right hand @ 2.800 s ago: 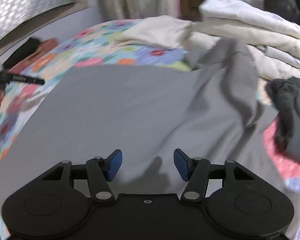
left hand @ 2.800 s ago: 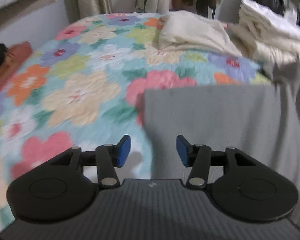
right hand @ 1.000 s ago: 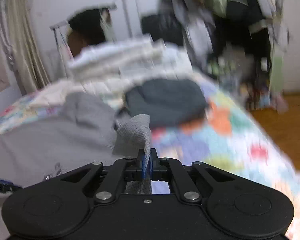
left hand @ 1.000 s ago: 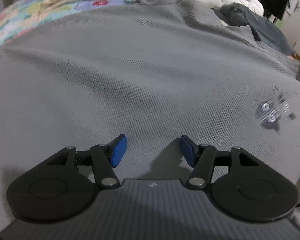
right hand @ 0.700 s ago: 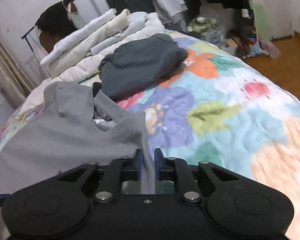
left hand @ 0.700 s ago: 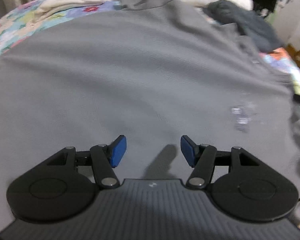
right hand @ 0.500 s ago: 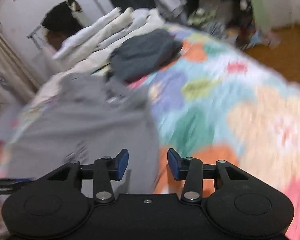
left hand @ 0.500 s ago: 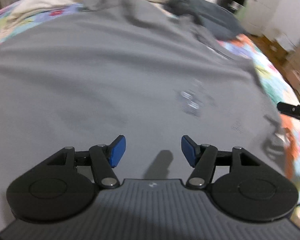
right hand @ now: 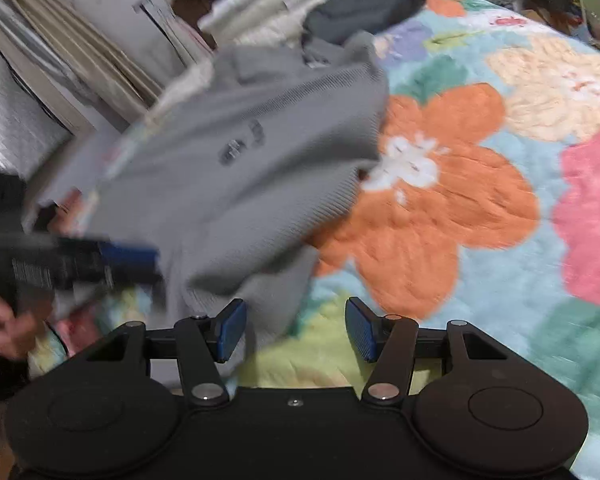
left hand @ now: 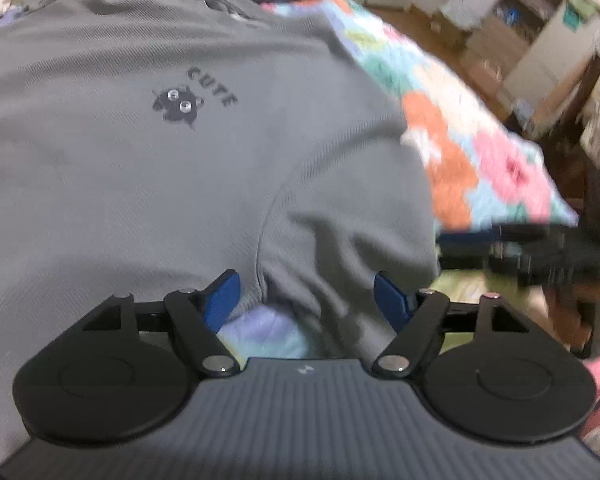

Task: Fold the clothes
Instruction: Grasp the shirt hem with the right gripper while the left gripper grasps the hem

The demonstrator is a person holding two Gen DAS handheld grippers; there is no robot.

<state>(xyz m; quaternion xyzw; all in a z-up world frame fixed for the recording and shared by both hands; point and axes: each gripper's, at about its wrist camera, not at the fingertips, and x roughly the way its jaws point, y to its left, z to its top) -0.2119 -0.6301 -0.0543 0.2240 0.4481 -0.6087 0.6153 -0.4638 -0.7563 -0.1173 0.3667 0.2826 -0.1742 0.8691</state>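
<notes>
Right now we have both claws open, nothing gripped. Left gripper (left hand: 306, 294) straddles the sleeve (left hand: 348, 232) of the grey shirt (left hand: 160, 152); right gripper (right hand: 296, 330) sits just beside the same sleeve, over the bedspread (right hand: 480, 220). Shirt lies spread on the bed, sleeve bunched near the bed's side edge. Risks as we see them: closing here may pinch the bedspread along with the cloth, or catch only a wrinkle, so the fold comes out skewed. Both views are blurred, so aim is uncertain.
</notes>
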